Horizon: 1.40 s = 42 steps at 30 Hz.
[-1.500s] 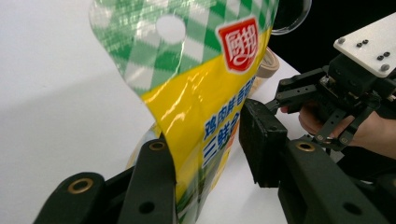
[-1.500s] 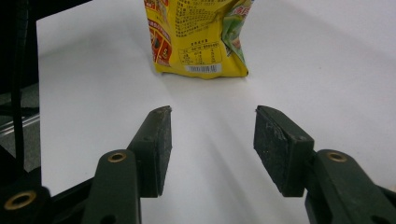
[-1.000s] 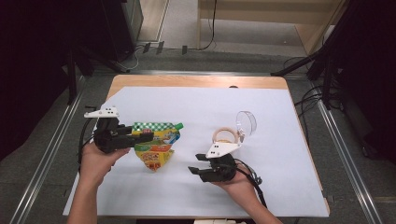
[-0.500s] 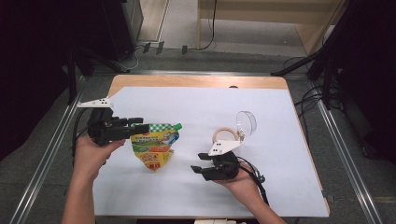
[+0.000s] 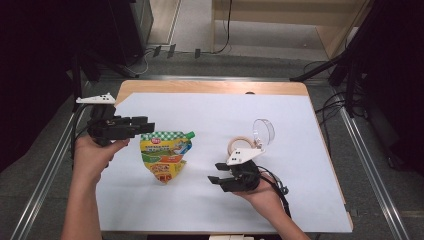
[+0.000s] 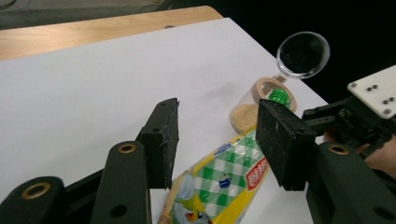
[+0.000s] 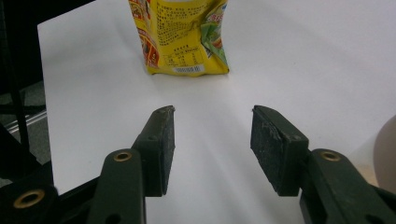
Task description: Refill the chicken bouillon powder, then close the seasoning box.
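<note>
Left gripper (image 6: 217, 140), jaws apart and empty, shows the jar's (image 6: 261, 100) crumbs; high view places jar at pouch's (image 5: 164, 157) three o'clock.

The left gripper (image 5: 148, 125) is held up level at the table's left side, its jaws having just been opening with nothing gripped between them, while the right gripper (image 5: 216, 180) sits low near the front in an upturned palm, jaws apart and, as far as I can tell, empty.
</note>
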### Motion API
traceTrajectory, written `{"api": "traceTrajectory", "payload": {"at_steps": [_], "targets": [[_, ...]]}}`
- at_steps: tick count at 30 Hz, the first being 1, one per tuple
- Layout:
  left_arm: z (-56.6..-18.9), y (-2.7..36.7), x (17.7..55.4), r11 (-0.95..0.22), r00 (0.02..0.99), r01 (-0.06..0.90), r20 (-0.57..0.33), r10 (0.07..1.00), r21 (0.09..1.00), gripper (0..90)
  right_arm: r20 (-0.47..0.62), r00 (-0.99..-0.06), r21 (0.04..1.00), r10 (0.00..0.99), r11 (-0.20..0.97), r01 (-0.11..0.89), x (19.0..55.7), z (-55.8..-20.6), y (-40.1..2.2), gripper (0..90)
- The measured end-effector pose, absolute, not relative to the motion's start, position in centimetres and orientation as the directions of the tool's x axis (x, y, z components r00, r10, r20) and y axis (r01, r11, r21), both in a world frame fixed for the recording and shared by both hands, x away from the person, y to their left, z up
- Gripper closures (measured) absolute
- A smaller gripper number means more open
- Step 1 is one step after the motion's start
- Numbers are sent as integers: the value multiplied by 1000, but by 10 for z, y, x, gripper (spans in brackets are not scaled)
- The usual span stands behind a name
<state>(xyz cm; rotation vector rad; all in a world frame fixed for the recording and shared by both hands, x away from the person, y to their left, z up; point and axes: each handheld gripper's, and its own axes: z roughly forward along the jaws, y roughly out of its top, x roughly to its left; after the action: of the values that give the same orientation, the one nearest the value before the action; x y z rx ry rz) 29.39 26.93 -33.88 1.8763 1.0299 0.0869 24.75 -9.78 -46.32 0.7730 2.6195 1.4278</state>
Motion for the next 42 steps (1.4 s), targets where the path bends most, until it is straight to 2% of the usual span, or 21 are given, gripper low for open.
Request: {"api": "traceTrajectory", "payload": {"at_steps": [10,42], "targets": [[-356,282,302,-151,580,629,-331,744,763,483,196,-869,802,453,435,408,248,-454,-106,548],[-412,283,316,-164,576,669,-366,732,725,455,218,-827,815,518,369,446,266,-417,-153,580]]}}
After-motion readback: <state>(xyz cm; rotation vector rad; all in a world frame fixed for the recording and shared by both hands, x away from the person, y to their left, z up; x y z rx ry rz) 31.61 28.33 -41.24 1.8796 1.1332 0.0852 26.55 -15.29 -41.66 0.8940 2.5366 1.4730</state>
